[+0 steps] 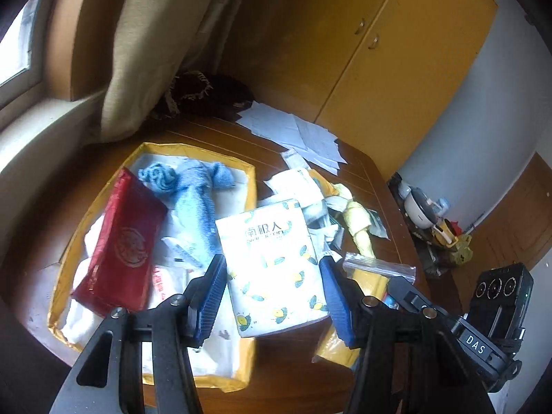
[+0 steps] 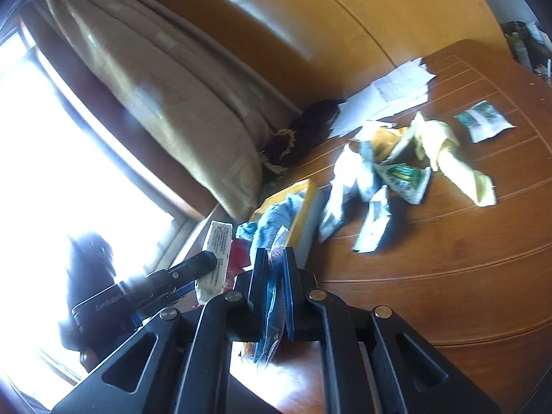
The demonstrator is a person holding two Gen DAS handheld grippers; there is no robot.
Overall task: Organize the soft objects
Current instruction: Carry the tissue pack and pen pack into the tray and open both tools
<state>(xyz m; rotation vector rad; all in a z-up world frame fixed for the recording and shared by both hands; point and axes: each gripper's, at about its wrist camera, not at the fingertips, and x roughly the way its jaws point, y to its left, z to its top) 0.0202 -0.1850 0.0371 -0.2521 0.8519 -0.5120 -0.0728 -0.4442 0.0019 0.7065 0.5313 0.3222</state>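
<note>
My left gripper (image 1: 272, 269) is shut on a white tissue pack with lemon print (image 1: 272, 262), held over the edge of a shallow yellow box (image 1: 103, 193). The box holds a blue towel (image 1: 193, 193), a red pouch (image 1: 120, 241) and white packets. My right gripper (image 2: 274, 258) is shut on a clear zip bag (image 2: 272, 307); the bag also shows in the left wrist view (image 1: 377, 266). A yellow cloth (image 1: 358, 224) lies on the table, also in the right wrist view (image 2: 452, 158).
The brown wooden table (image 2: 448, 258) carries white papers (image 1: 296, 131), crumpled plastic packets (image 2: 365, 179) and a small sachet (image 2: 483, 120). A dark fringed cloth (image 1: 207, 93) lies by the beige curtain (image 1: 148, 51). Yellow cupboards (image 1: 396, 51) stand behind.
</note>
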